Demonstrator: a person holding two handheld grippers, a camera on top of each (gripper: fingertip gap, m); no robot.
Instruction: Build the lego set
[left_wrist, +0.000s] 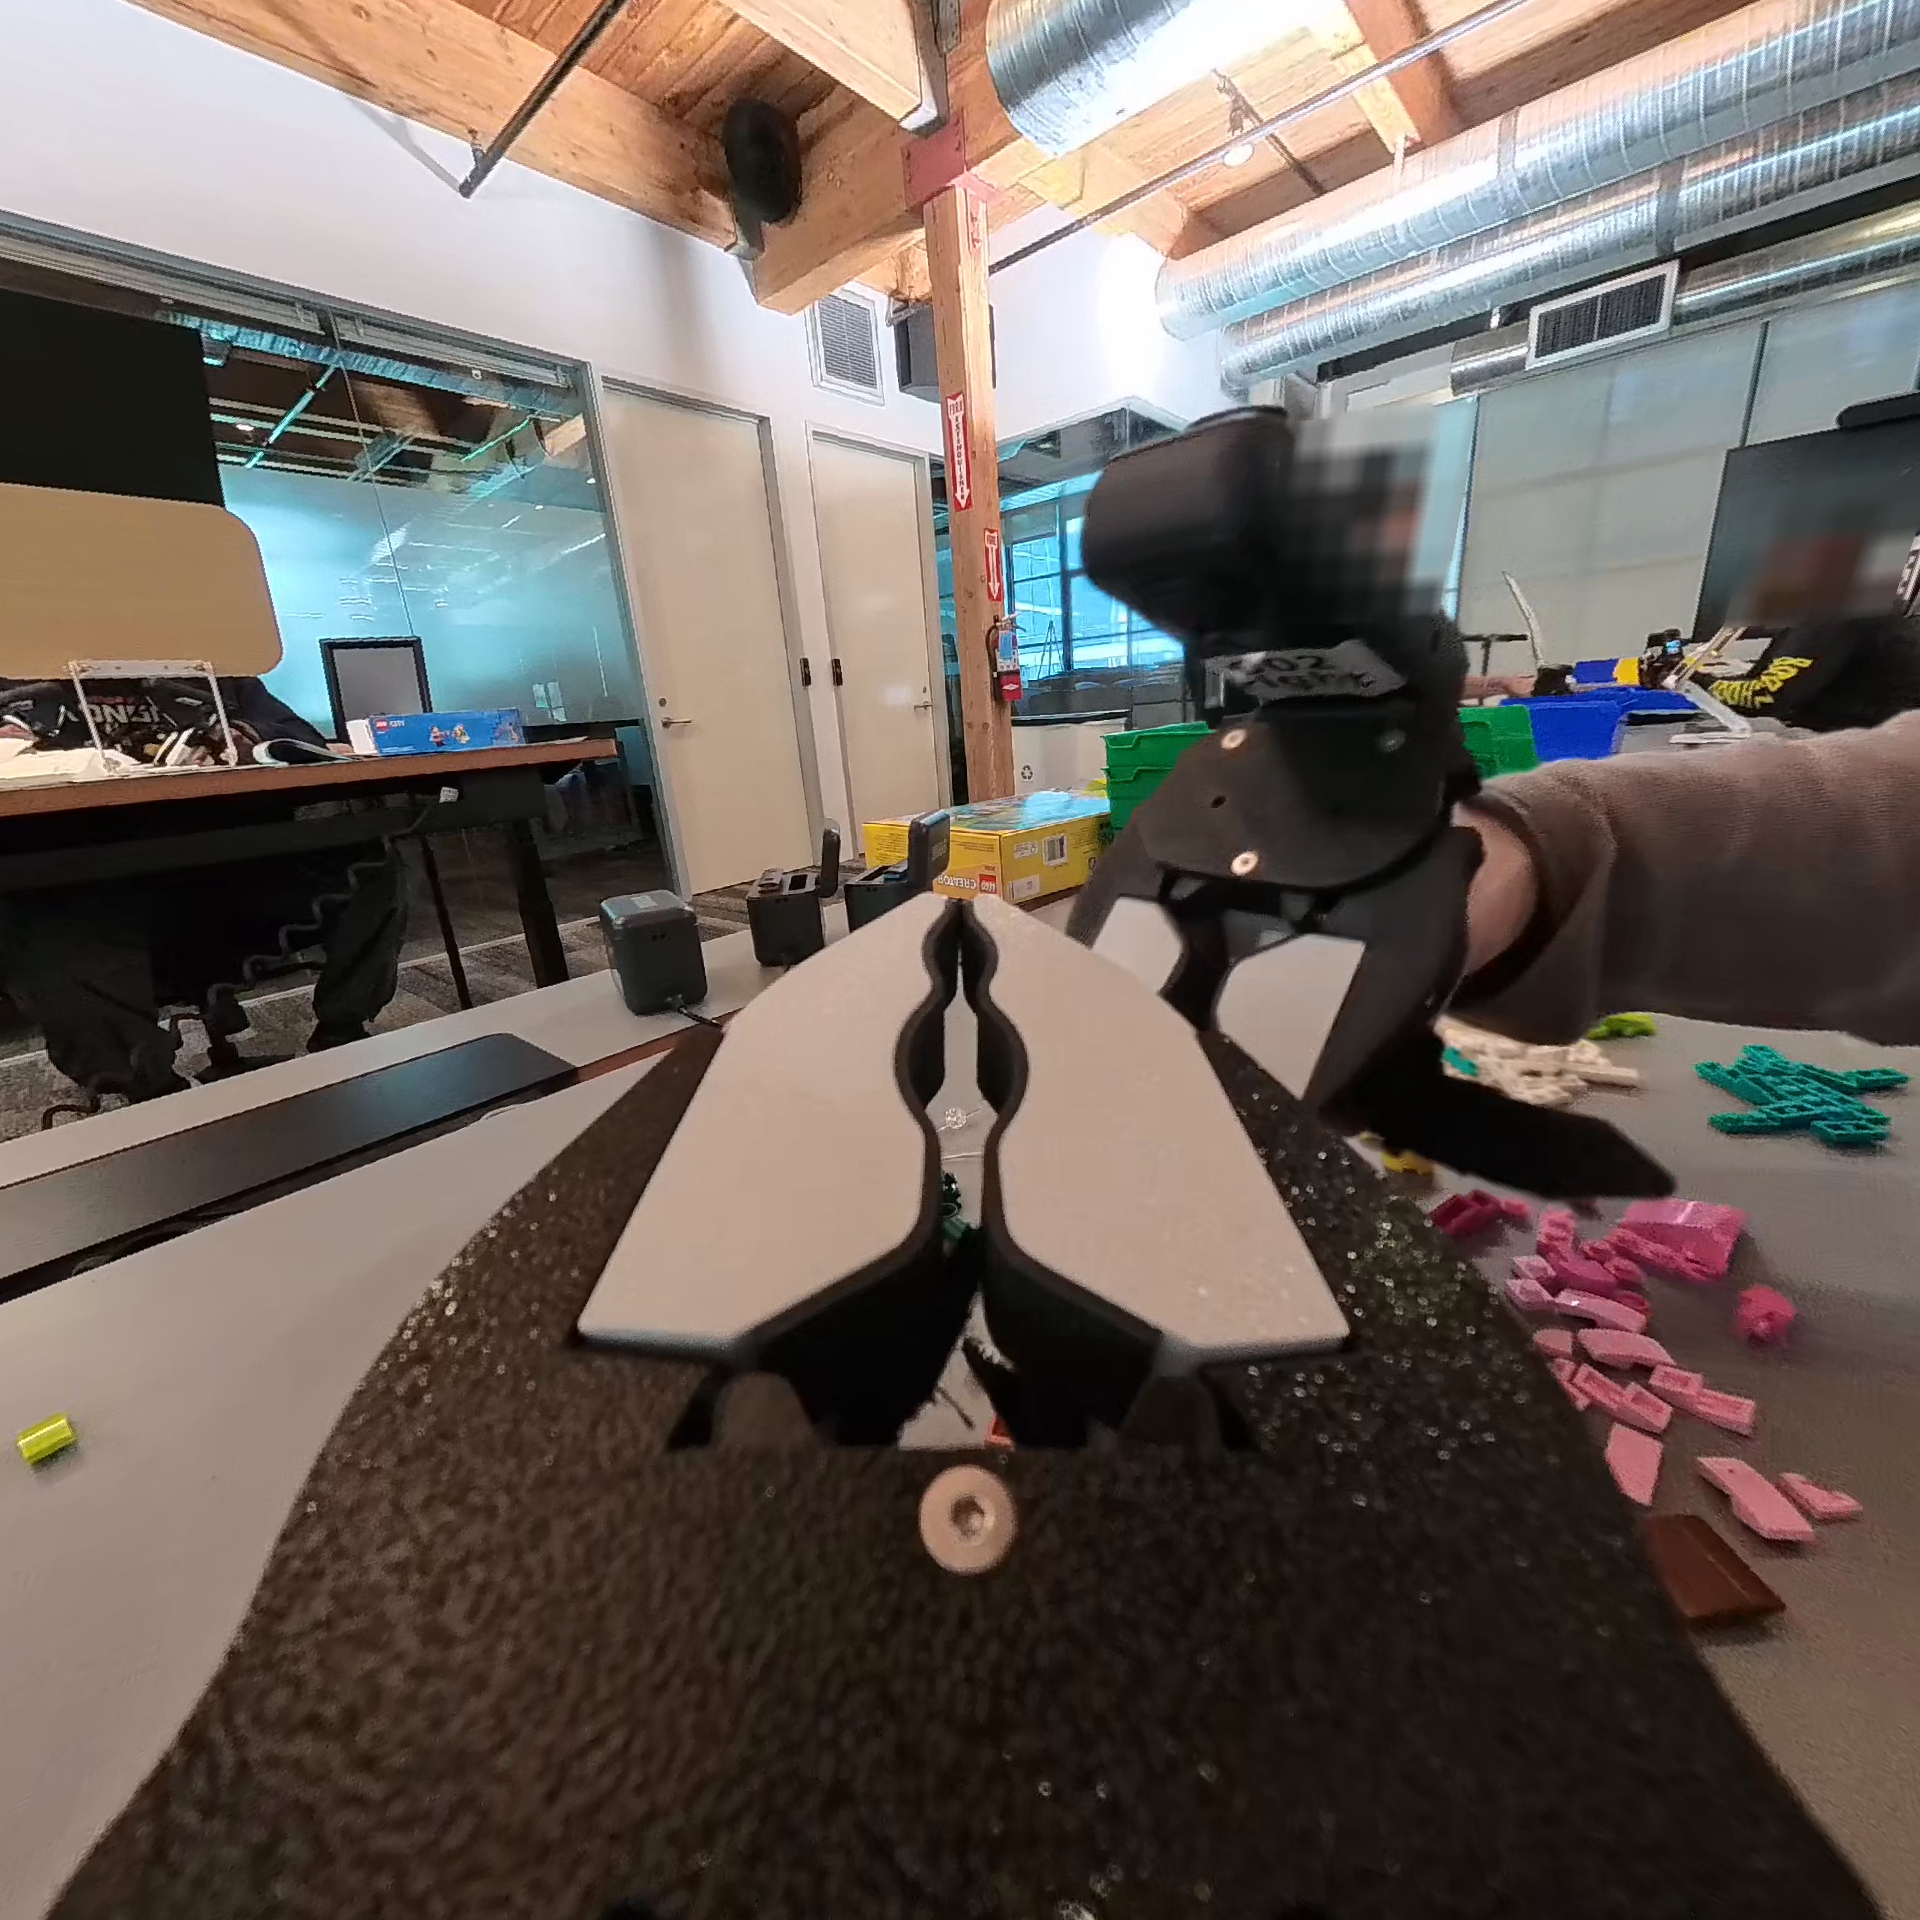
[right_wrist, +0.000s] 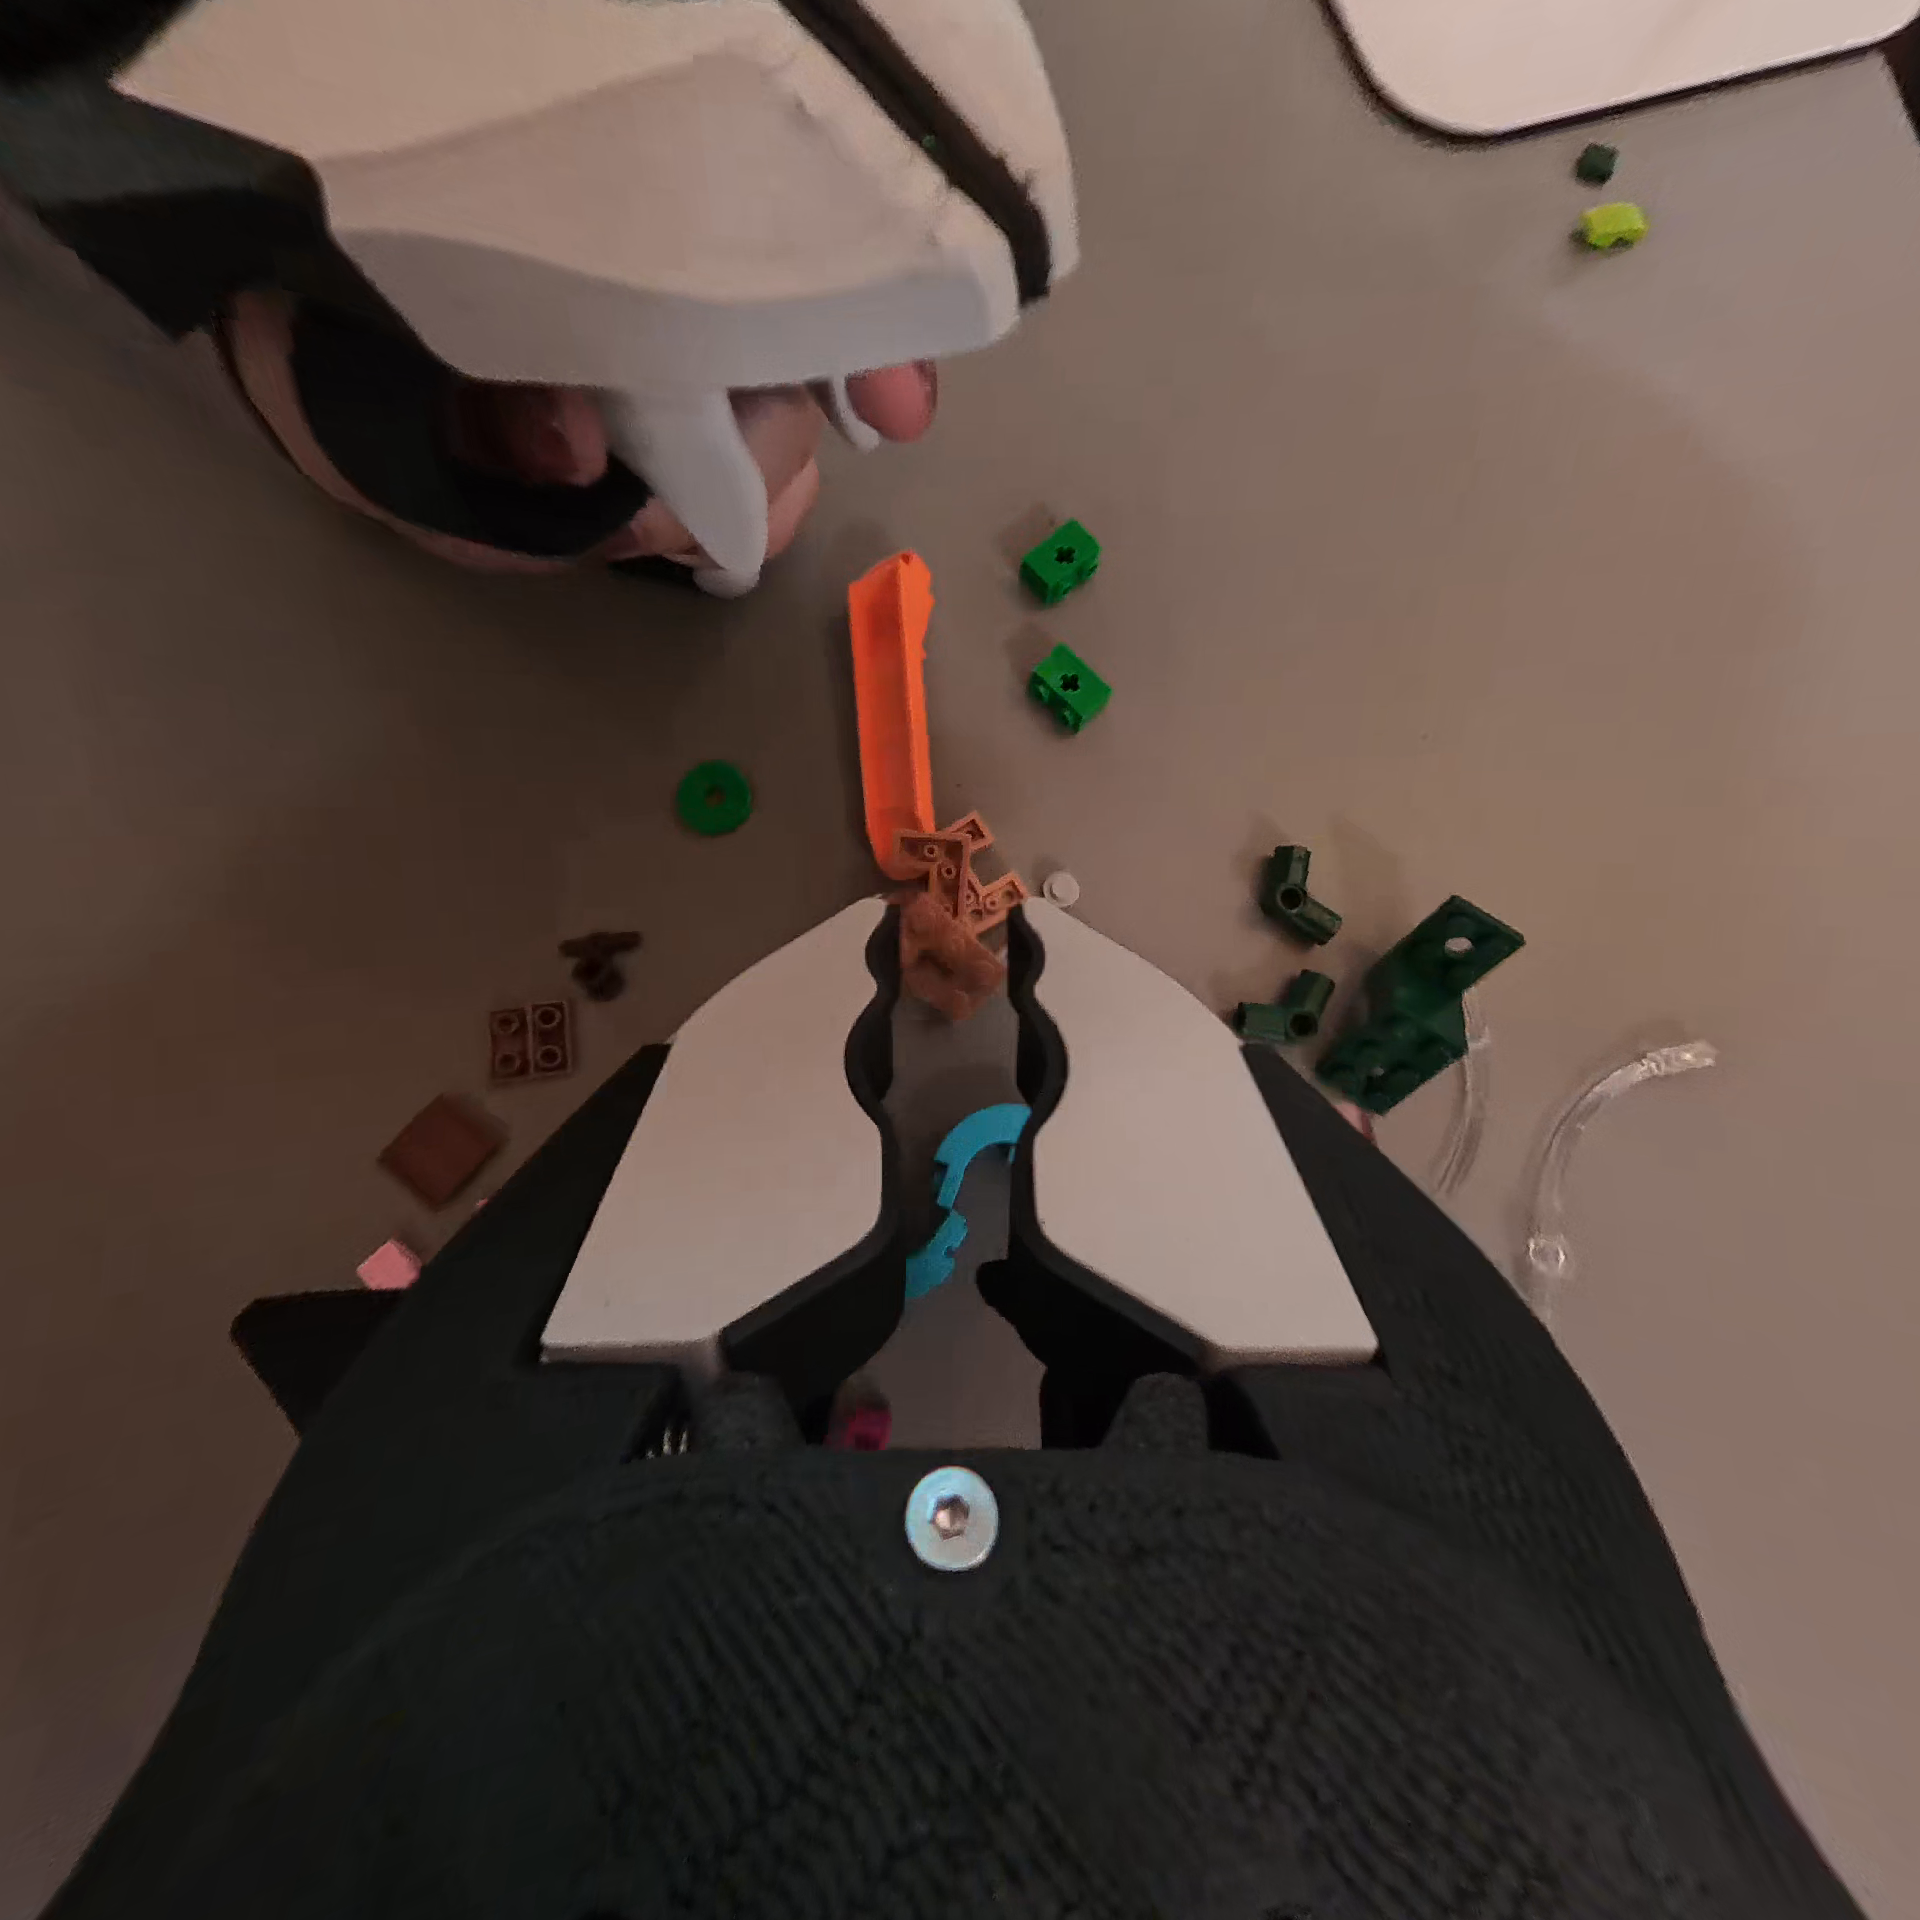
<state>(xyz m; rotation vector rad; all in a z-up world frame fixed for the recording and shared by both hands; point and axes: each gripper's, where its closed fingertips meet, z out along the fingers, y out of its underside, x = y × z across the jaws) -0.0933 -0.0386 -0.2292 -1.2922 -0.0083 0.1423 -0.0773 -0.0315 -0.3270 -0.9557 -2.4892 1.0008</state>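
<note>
Left gripper (left_wrist: 961, 920): raised off the table and aimed out across the room; its tips meet at the front with nothing between them. A bit of dark green shows in the gap near the finger bases, too hidden to say what it is.
Right gripper (right_wrist: 951, 920): pointed down at the table, fingers drawn in narrow on a tan clump (right_wrist: 951, 956) of small bricks at the tips.
Orange bar (right_wrist: 896, 707): lies on the table just ahead of the right tips, its near end touching the tan clump.
Blue arch (right_wrist: 961, 1195): on the table under the right gripper, seen through the gap between its fingers.
Green bricks (right_wrist: 1062, 561): two bright ones just right of the orange bar, a round green one to its left.
Dark green parts (right_wrist: 1418, 1003): a bracket and two small connectors to the right of the right gripper.
Brown plates (right_wrist: 530, 1039): to its left, well apart from the clump.
Pink pile (left_wrist: 1631, 1340): loose pieces on the table to the right of the left gripper.
Teal piece (left_wrist: 1803, 1096): flat on the table beyond the pink pile.
Table (right_wrist: 1455, 520): grey, strewn with loose pieces.
</note>
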